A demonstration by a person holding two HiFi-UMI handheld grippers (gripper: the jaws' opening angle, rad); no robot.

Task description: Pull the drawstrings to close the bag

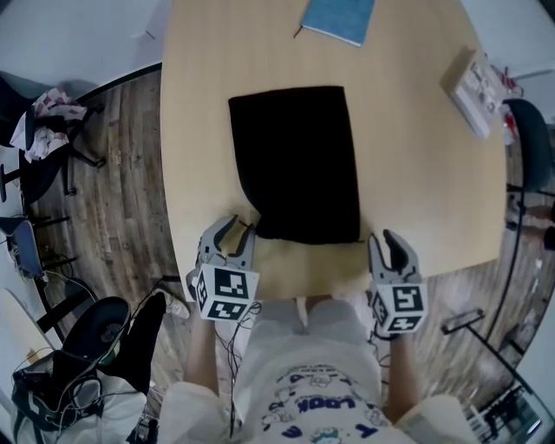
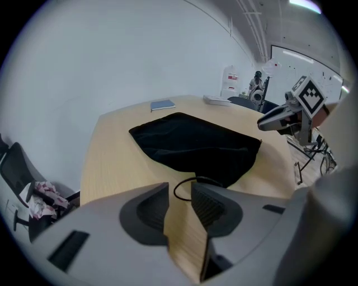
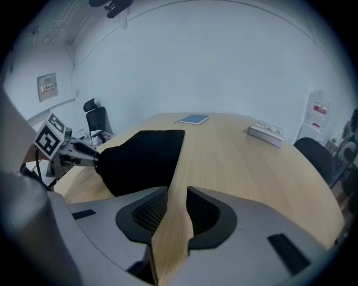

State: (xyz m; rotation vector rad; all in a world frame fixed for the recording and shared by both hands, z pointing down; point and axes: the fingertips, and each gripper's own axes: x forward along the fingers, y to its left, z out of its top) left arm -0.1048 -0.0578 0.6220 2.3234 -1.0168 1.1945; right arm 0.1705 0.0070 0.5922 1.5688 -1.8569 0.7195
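Black rectangular fabric drawstring bag: lies flat at the centre of the pale wooden oval worktop.

Thin black drawstring cord: loops out of the bag's near edge onto the worktop, just ahead of the left gripper's tips.

Left gripper: at 7 o'clock from the bag, just beside its corner, jaws apart, pressing on nothing.

Right gripper: at 5 o'clock, jaws apart, bare worktop between them.

Blue notebook: at 12 o'clock.

White flat box: at 2 o'clock.
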